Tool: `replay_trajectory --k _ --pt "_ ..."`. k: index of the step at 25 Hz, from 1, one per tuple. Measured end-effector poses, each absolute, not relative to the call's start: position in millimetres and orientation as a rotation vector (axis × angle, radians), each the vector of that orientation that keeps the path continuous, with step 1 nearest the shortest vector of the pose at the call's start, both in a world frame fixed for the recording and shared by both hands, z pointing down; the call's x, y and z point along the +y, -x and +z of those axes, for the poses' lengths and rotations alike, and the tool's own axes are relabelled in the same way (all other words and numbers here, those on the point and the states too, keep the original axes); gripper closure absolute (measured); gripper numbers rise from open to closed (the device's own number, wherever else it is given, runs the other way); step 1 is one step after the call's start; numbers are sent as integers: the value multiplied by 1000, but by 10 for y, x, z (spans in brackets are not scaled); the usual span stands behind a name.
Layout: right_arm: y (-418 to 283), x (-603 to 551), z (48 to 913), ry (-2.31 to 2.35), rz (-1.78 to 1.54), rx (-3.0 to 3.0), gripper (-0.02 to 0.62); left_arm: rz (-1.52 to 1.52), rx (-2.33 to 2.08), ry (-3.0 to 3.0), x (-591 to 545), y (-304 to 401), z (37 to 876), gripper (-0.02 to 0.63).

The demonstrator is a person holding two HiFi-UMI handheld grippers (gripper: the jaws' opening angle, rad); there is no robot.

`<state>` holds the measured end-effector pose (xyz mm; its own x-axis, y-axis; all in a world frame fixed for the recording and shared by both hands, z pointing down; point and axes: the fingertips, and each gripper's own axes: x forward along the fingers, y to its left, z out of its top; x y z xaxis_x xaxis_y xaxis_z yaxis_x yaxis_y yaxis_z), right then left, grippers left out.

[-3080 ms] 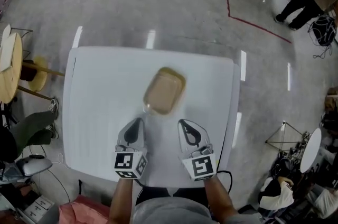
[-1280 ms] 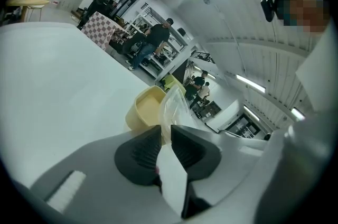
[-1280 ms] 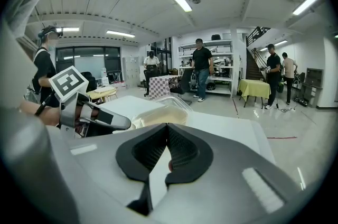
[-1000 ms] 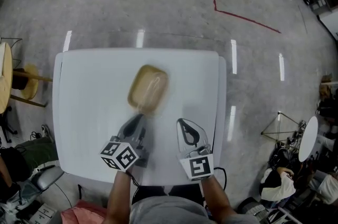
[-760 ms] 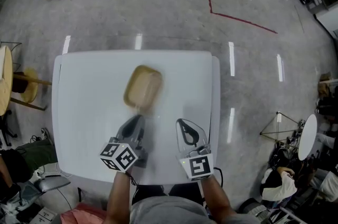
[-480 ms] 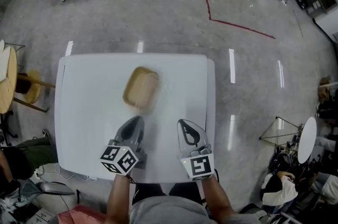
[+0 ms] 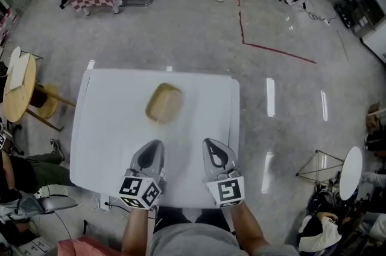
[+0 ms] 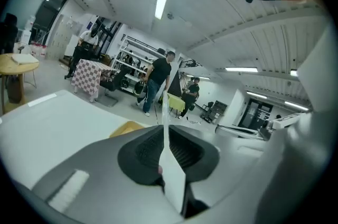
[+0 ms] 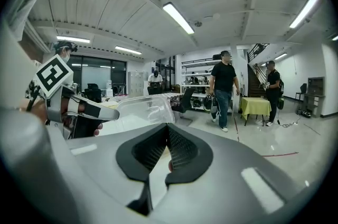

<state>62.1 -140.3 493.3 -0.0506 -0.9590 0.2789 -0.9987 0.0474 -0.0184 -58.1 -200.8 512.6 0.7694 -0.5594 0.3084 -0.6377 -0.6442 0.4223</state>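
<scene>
**Clear lid pinched by its edge, tub just ahead**

The left gripper is clamped tight on a thin clear lid, holding only its rim. With so slim a hold, I'd say the floppy plastic could twist or slip free. The tan tub sits on the white table just ahead of its tips. The right gripper, closed on nothing, is level alongside, and both point forward.

Lighting: bright, even, from overhead.
Ceiling strip lights at 12 o'clock; glare streaks on polished floor at 3 o'clock of the white table; shadows faint; both gripper views fisheye-bent, black at the corners.
</scene>
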Motion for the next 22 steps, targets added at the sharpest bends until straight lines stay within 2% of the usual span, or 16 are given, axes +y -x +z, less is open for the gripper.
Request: replay_trajectory --k 14,22 --pt "-538 -954 4217 -1902 126 -2364 592 211 -1257 -2588 -1339 765 4340 565" --pt "-287 -626 3936 -1795 80 -2505 592 194 -1465 -2581 -811 1106 4028 565"
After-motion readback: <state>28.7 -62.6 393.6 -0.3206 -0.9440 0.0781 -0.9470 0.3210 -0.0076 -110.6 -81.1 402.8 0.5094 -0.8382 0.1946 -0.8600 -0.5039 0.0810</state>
